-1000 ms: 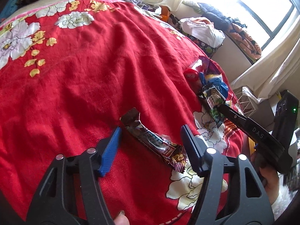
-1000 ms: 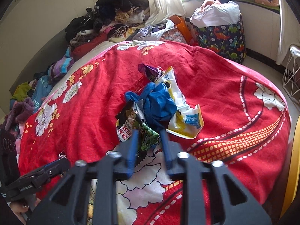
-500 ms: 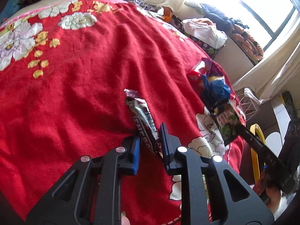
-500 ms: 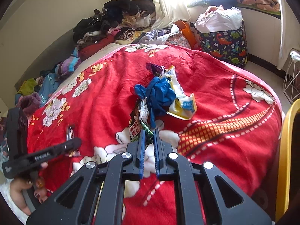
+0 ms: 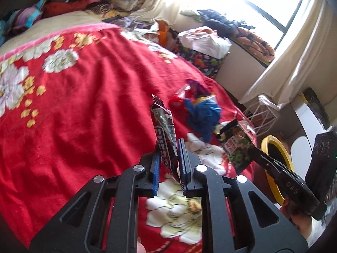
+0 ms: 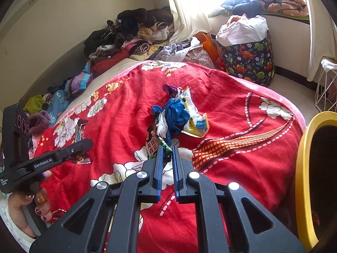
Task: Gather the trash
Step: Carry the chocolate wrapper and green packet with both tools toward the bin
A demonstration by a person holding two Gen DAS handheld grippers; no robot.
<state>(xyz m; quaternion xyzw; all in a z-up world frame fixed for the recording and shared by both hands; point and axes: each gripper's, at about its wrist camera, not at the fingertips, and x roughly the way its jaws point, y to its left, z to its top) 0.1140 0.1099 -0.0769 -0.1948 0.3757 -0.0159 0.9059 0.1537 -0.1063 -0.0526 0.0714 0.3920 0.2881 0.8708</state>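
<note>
My left gripper (image 5: 169,160) is shut on a dark red-brown candy bar wrapper (image 5: 163,126) and holds it up off the red blanket (image 5: 84,109). My right gripper (image 6: 166,158) is shut on a black-and-green snack packet (image 6: 155,135), lifted above the blanket (image 6: 242,122). A pile of trash stays on the blanket: a crumpled blue bag (image 6: 177,113), a white-yellow packet (image 6: 195,118), a purple wrapper (image 6: 171,89) and a red piece (image 5: 175,102). In the left wrist view the right gripper (image 5: 252,149) holds its packet (image 5: 237,145) near the yellow bin. The right wrist view shows the left gripper (image 6: 88,143) with its wrapper (image 6: 80,132).
A yellow-rimmed bin (image 6: 303,168) stands at the right of the bed; it also shows in the left wrist view (image 5: 273,147). A dinosaur-print basket (image 6: 250,61) and a white wire basket (image 6: 326,84) stand on the floor. Clothes are heaped at the bed's far end (image 6: 130,35).
My left gripper shut on the candy bar wrapper and lifted it off the blanket. My right gripper shut on the snack packet and pulled it up, away from the pile.
</note>
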